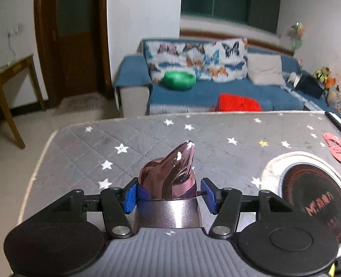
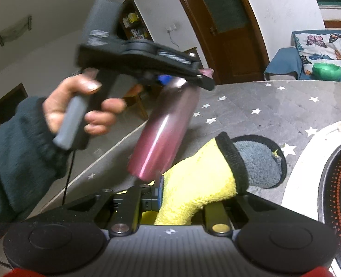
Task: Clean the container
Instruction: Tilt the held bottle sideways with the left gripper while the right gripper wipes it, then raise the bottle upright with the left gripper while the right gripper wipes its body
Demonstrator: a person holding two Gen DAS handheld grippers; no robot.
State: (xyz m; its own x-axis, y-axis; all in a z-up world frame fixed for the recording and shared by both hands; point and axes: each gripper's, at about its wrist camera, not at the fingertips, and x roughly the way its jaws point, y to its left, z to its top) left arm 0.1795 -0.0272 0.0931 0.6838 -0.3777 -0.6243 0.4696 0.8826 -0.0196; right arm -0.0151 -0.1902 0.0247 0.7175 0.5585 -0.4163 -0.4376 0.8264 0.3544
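Pink metal bottle (image 2: 163,131) tilted above starry grey tabletop (image 2: 274,115), clamped at its neck by left gripper (image 2: 182,78); right gripper (image 2: 184,198) pinching yellow-grey cloth (image 2: 200,180) underneath.

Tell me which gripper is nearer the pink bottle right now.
Left. The left gripper is clamped on the pink bottle near its lid; the right gripper, holding a yellow cloth, sits just below the bottle's base.

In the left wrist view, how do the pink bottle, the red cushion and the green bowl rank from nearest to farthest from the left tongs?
1. Pink bottle: clamped in the left tongs.
2. Red cushion: just beyond the table's far edge, right of centre.
3. Green bowl: on the blue sofa, farthest back.
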